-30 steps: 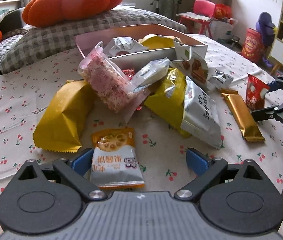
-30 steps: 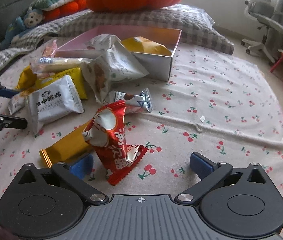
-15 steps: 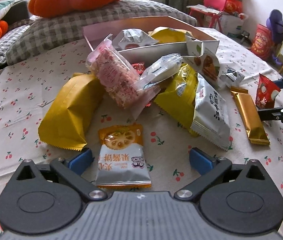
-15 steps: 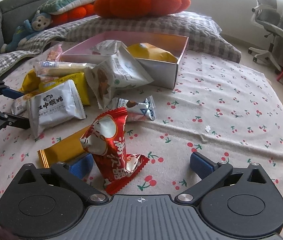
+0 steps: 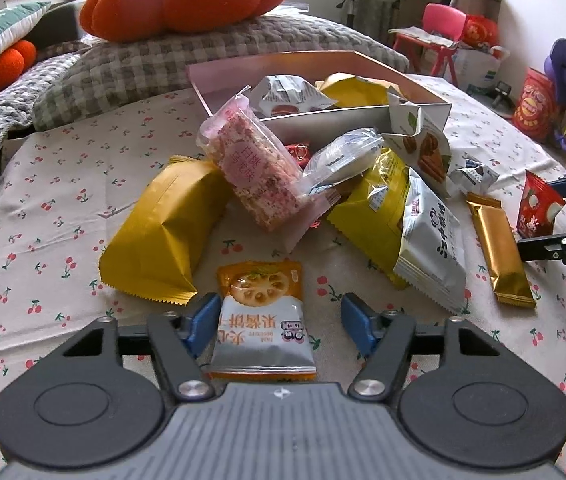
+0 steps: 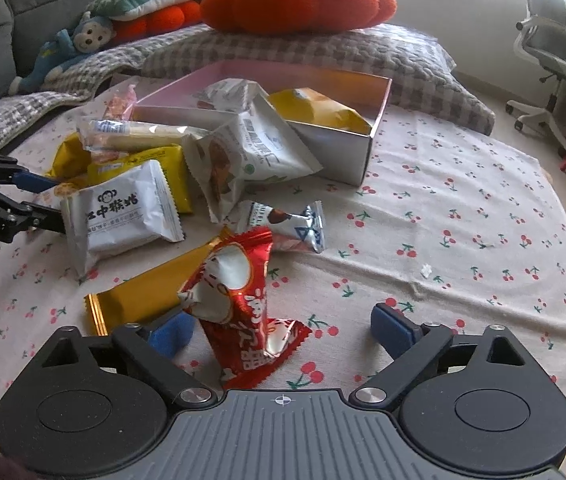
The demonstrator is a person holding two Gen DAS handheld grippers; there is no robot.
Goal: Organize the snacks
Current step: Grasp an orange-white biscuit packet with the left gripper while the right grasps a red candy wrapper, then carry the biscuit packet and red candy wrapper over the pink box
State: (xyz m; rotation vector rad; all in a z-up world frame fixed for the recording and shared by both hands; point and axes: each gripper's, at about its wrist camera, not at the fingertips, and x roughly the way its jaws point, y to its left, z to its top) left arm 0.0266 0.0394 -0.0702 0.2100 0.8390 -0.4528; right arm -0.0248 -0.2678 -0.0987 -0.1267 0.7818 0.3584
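Left wrist view, left hand-held gripper: its jaws have just been closing in on the orange-and-silver biscuit packet; the near-side pad is sitting right at the packet's edge, the other pad is standing clear, so it is not yet clenched.
Left wrist view, packet's place: it is lying flat on the cherry-print cloth between the jaws, apart from the snack pile ahead, which is why it is being taken first.
Left wrist view, packet's axis: its long axis is running straight away from the hand-held gripper, orange end pointing to the box, so the jaws are crossing its narrow width.
Right wrist view, right hand-held gripper: the jaws have just been closing a little but are standing wide, released, around the red wrapper.
Right wrist view, wrapper's place: it is nearer the left pad, seemingly touching it, well clear of the right.
Right wrist view, wrapper's axis: it is standing crumpled, half upright, its long axis leaning up and away, top tipped left.
Right wrist view, box: it is sitting ahead beyond the pile, already holding a few packets, likely the goal.
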